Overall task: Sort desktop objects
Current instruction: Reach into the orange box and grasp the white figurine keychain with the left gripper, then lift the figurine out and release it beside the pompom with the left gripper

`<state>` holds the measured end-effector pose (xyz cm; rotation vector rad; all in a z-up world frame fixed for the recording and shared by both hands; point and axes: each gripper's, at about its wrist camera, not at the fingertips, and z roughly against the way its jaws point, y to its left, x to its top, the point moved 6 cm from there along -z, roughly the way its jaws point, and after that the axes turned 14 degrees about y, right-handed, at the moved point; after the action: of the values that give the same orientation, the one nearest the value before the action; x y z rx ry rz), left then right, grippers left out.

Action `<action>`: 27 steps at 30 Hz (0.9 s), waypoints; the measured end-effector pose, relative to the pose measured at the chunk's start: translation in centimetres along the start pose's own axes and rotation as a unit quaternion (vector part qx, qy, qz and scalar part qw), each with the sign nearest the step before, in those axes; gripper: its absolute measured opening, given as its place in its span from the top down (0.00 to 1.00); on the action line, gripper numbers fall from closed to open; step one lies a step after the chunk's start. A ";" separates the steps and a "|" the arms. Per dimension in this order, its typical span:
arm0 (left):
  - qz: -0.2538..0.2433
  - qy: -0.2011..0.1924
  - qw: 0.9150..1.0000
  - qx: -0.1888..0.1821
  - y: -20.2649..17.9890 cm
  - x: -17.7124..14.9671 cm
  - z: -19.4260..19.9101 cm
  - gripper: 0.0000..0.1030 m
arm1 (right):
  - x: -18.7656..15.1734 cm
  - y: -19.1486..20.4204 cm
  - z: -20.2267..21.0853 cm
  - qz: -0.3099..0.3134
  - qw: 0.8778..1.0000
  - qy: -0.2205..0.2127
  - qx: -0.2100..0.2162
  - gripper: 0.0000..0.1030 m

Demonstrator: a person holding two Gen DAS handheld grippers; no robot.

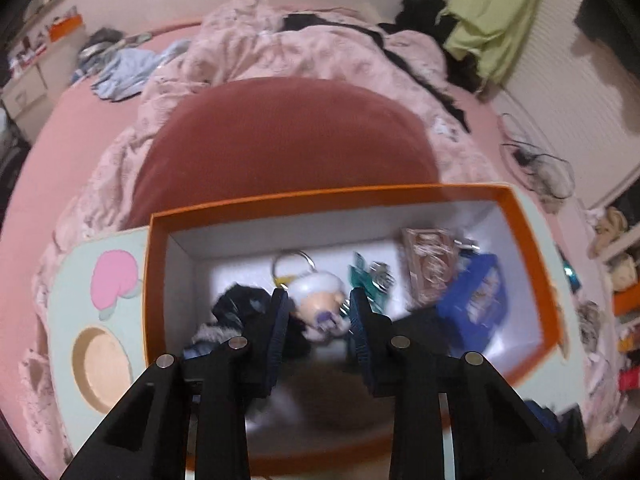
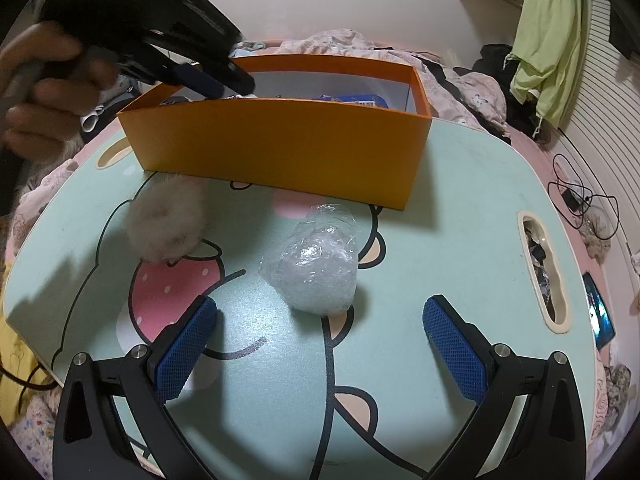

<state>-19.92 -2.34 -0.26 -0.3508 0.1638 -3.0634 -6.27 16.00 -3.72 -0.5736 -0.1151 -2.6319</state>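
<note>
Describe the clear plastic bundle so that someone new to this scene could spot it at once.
Start at the orange box on the mint cartoon-print table. In front of it sit two loose items; the crumpled clear plastic bundle is the shiny, see-through one, unlike the fluffy grey scrunchie nearby.

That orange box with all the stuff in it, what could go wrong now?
1. The orange box sits near the far edge of the lap table; a bump from the left gripper above it could push it off.
2. The crinkly plastic bag in front of the open right gripper looks slippery and could squirt out when pinched.
3. The fluffy grey scrunchie could be forgotten.
</note>
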 end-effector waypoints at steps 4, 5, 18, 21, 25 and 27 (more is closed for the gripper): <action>0.014 0.020 1.000 -0.003 0.2 0.7 -1.6 0.67 | 0.0 0.1 0.0 0.000 1.000 0.000 0.000 0.00; 0.016 0.025 1.000 0.001 0.2 0.8 -2.0 0.67 | 0.0 0.1 0.0 0.000 1.000 0.000 0.000 0.00; -0.013 -0.051 0.997 -0.053 -0.3 -0.4 2.2 0.67 | 0.2 0.1 0.1 -0.001 1.000 -0.001 -0.001 0.00; -0.027 -0.107 0.990 -0.088 -0.8 -2.9 6.6 0.67 | 0.1 0.1 0.1 -0.001 1.000 -0.001 -0.001 0.00; -0.070 -0.120 0.983 -0.121 -2.0 -7.0 8.2 0.67 | 0.1 0.1 0.1 -0.002 1.000 -0.001 -0.001 0.00; -0.087 -0.111 0.981 -0.134 -2.7 -9.1 7.6 0.67 | 0.1 0.0 0.1 -0.001 1.000 -0.001 -0.001 0.00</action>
<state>-9.49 0.19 5.35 -0.7540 0.5645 -3.1412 -6.27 15.95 -3.62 -0.5762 -0.1148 -2.6346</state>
